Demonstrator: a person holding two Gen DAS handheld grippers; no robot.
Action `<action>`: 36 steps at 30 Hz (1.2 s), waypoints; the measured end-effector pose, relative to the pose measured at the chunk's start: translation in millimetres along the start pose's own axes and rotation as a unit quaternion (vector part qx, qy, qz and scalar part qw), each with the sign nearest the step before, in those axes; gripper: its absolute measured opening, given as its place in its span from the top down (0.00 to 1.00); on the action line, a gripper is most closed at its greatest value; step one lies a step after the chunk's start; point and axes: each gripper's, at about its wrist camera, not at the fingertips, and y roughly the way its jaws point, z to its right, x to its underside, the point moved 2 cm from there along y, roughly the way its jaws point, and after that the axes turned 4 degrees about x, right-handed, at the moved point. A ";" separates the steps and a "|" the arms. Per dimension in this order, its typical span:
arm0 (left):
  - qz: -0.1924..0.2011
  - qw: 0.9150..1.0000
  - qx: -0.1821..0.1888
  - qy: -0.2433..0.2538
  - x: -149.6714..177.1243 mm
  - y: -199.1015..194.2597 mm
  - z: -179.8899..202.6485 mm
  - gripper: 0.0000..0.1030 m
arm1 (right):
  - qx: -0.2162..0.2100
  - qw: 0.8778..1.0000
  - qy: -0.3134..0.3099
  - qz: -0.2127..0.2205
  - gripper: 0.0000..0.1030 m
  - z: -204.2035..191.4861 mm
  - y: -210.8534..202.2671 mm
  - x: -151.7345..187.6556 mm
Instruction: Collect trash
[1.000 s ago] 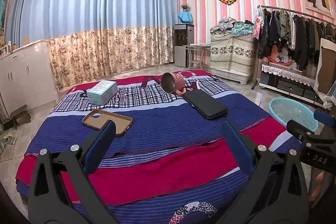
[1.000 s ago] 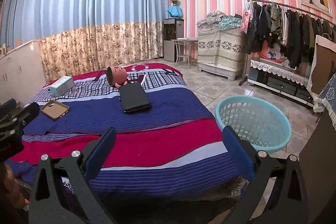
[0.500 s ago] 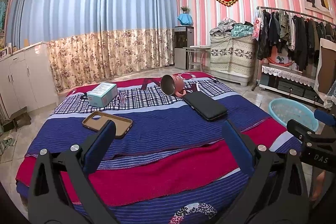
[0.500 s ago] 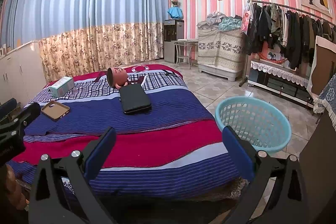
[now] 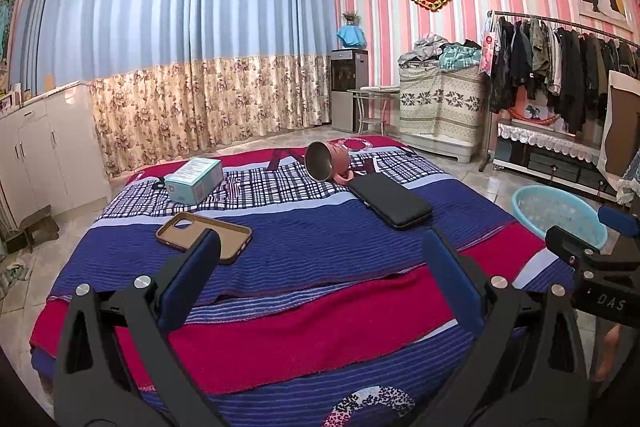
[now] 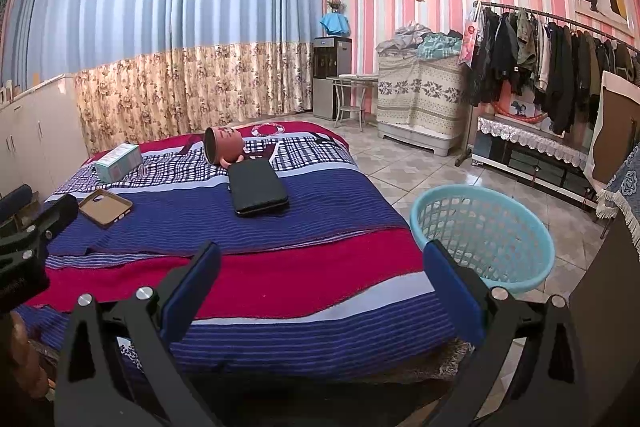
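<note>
Both views, one instant. We see the left gripper and the right gripper held above the near end of the bed, each with its jaws spread wide and nothing between them. Against the frames of the preceding second almost nothing differs: the items lie as they did and both grippers hover in nearly the same pose, so we judge no pick to be under way.

On the striped blanket lie four items, well apart except for two: a small teal box at the far left, a brown phone case nearer us, a pink cup on its side, and a flat black case just beside the cup. The light-blue basket stands on the tiled floor at the bed's right side; what its bottom holds we cannot tell. Which items count as trash the scene does not settle.

Around the bed: blue and floral curtains, pink striped walls, a clothes rack, white cabinets.
</note>
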 end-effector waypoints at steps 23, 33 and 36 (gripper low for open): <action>-0.002 1.000 0.006 0.003 3.0 4.3 -0.5 0.05 | 0.000 1.000 -0.001 0.003 0.04 1.9 -0.6 -3.2; -0.002 1.000 0.006 0.004 5.1 3.1 -0.2 0.05 | 0.000 1.000 -0.001 0.004 0.04 1.5 -0.5 -2.8; -0.002 1.000 0.006 0.003 5.5 2.4 -0.2 0.05 | 0.000 1.000 -0.001 0.004 0.04 1.7 -0.5 -2.6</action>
